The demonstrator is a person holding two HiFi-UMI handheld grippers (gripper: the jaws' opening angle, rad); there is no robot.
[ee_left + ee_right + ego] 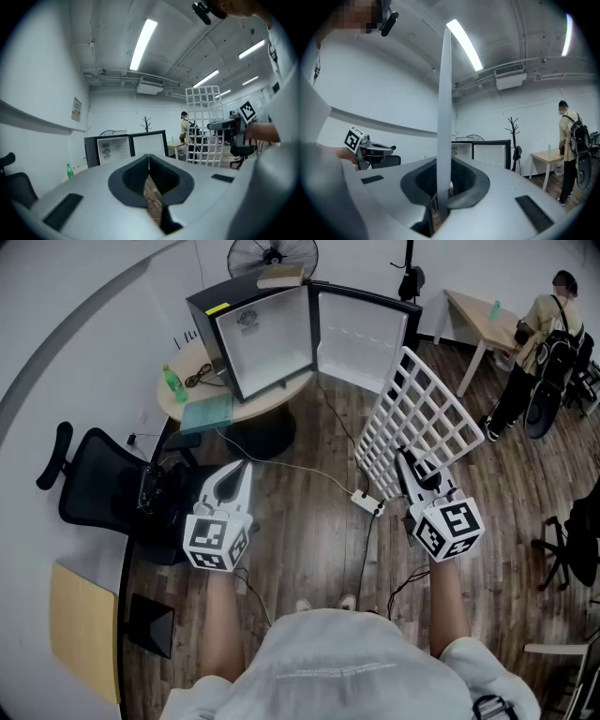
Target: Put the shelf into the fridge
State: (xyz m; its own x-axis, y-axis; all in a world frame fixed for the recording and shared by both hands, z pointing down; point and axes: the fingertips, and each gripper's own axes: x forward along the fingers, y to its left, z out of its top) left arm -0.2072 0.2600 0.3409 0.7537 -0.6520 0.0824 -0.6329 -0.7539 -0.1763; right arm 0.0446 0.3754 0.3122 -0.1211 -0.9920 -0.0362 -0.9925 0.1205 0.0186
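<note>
Jaws of our right gripper (404, 461) are clamped on the lower edge of the white wire shelf (419, 414), which we hold clear of the wooden floor (309, 521), standing on edge and leaning, just right of the open door (364, 338) of the small black fridge (267, 329). Our left gripper (236, 471) has its jaws pressed together with nothing between them, well apart from the shelf. We see the fridge sitting on a round table (192, 357) near a green bottle (174, 382), its white inside facing us

Wood floor (302, 526), white walls (84, 296)
</note>
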